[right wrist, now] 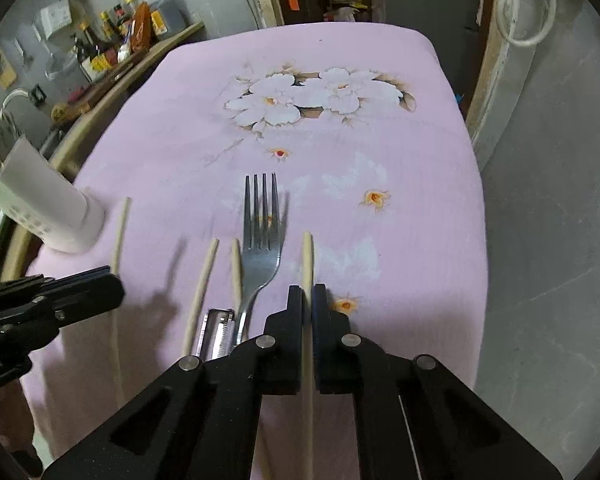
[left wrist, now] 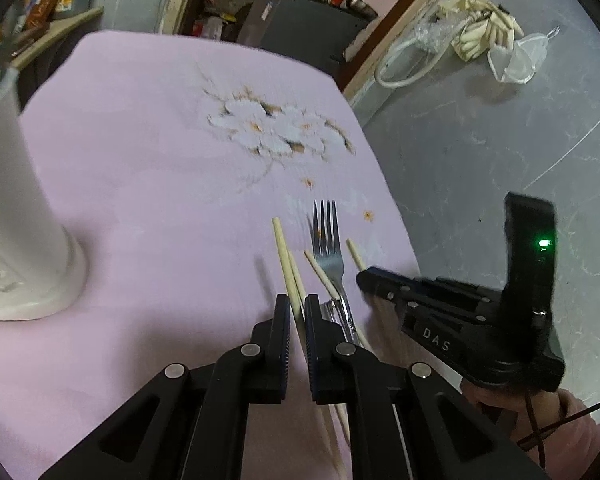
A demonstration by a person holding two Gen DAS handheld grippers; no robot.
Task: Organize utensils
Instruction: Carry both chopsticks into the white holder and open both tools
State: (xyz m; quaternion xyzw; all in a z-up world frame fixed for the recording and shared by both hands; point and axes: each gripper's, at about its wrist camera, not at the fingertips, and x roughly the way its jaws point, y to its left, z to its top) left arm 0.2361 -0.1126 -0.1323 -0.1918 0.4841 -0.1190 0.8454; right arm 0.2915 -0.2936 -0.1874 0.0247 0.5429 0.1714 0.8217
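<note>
My left gripper [left wrist: 297,301] is shut on a pale wooden chopstick [left wrist: 281,245], held off the pink floral tablecloth [left wrist: 160,160]. My right gripper [right wrist: 307,291] is shut on another chopstick [right wrist: 308,256]. Between the two lie a steel fork [right wrist: 262,236], tines pointing away, two loose chopsticks [right wrist: 204,280] [right wrist: 236,268] and a metal peeler head [right wrist: 218,332]. A white slotted utensil holder [left wrist: 16,200] stands at the left of the table. Each view shows the other tool: the right gripper [left wrist: 363,278] on its chopstick, the left gripper [right wrist: 114,282] on its own.
The table edge drops to a grey floor [left wrist: 480,152] on the right. A shelf with sauce bottles [right wrist: 132,32] runs along the left wall. A white hose and crumpled bags [left wrist: 484,32] lie on the floor far right.
</note>
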